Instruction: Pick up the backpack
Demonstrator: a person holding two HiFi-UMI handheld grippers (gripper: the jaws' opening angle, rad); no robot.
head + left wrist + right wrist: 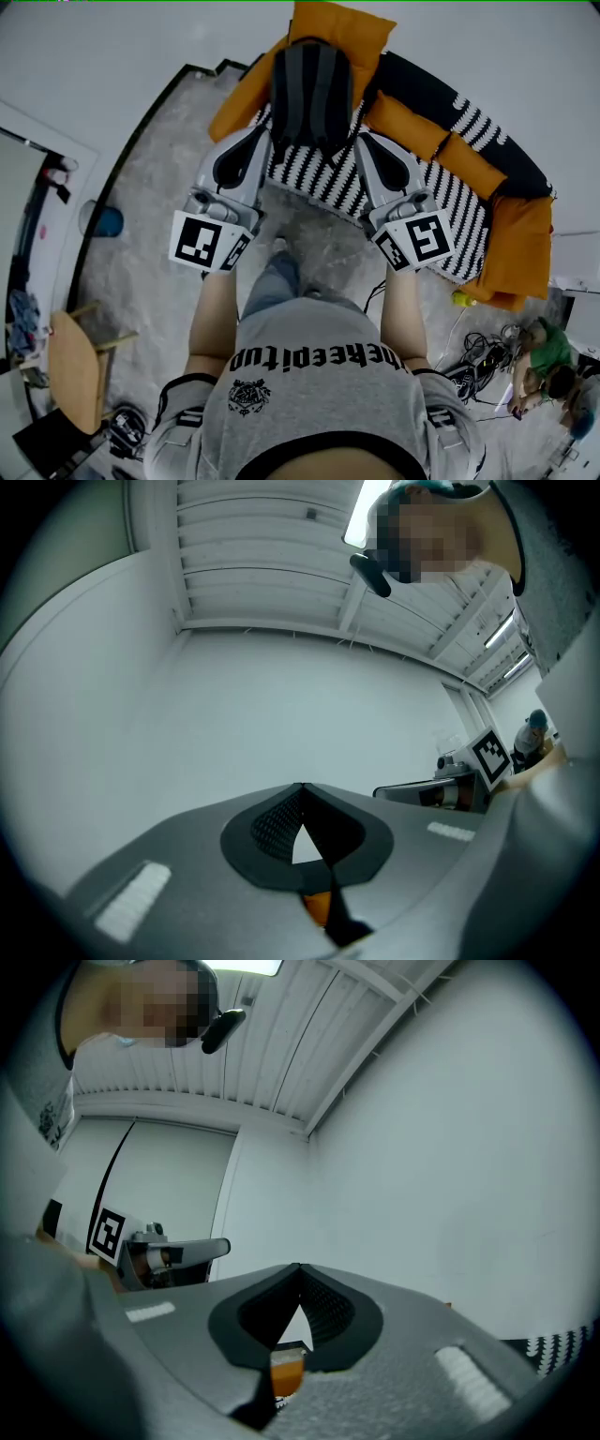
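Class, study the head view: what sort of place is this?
Probably a lounge corner in a lab: black-and-white striped sofa with orange cushions, a wooden chair, loose black cables on the floor.

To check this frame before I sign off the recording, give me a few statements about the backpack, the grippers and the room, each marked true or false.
1. The dark grey backpack sits between the left gripper and the right gripper. True.
2. Both grippers stand wide open. False: in each gripper view the jaw tips meet, shut on a black strap that leads out below them.
3. The cushions on the sofa are blue. False: they are orange cushions.
4. The black-and-white striped sofa lies beyond the grippers. True.
5. The wooden chair stands at the head view's right. False: the wooden chair is at its lower left.
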